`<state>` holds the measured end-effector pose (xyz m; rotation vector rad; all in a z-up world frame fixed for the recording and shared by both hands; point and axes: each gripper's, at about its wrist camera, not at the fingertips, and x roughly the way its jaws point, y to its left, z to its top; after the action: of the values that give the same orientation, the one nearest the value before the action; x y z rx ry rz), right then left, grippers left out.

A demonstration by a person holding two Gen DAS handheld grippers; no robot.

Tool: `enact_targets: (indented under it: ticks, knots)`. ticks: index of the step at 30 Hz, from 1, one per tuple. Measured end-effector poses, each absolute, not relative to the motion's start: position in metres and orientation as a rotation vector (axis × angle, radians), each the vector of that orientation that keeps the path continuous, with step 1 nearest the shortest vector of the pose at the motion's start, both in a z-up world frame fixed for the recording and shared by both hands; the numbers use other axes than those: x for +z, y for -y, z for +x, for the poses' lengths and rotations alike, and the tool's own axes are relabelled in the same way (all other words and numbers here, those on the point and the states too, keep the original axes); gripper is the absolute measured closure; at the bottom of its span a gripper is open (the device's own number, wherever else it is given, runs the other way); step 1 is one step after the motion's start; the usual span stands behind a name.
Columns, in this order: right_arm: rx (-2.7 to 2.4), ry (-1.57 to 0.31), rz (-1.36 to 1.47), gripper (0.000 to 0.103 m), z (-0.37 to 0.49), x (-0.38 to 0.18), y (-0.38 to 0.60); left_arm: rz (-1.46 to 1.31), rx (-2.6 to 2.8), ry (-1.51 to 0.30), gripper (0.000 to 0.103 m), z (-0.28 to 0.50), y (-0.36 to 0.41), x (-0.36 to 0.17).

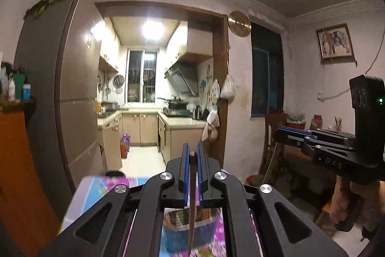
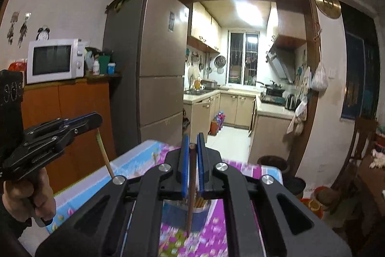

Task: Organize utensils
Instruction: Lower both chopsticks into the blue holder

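Both tongs are gripping one chopstick each — left tongs [image 1: 192, 155] a brown chopstick [image 1: 191, 204], right tongs [image 2: 192, 148] a dark chopstick [image 2: 191, 187] — hanging above the blue holder [image 2: 185, 216] at six o'clock on the desk [image 2: 144, 155]. Next, I judge, lowering each tip inside.

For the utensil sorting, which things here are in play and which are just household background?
In play:
left tool gripping a chopstick
right tool gripping a second chopstick
blue holder with sticks inside

Background:
microwave
fridge
floral tablecloth
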<state>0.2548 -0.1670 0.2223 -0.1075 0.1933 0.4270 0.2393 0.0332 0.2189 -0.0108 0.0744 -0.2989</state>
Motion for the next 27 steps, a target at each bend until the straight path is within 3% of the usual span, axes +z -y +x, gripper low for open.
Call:
enact_targets:
  ticks: [11, 27]
  knots:
    - [0.380, -0.176, -0.120, 0.098, 0.335, 0.287, 0.159, -0.027, -0.262, -0.029, 0.096, 0.313, -0.032, 0.280]
    - [0.432, -0.316, -0.078, 0.098, 0.389, 0.219, 0.142, -0.038, -0.256, -0.176, 0.096, 0.388, -0.024, 0.215]
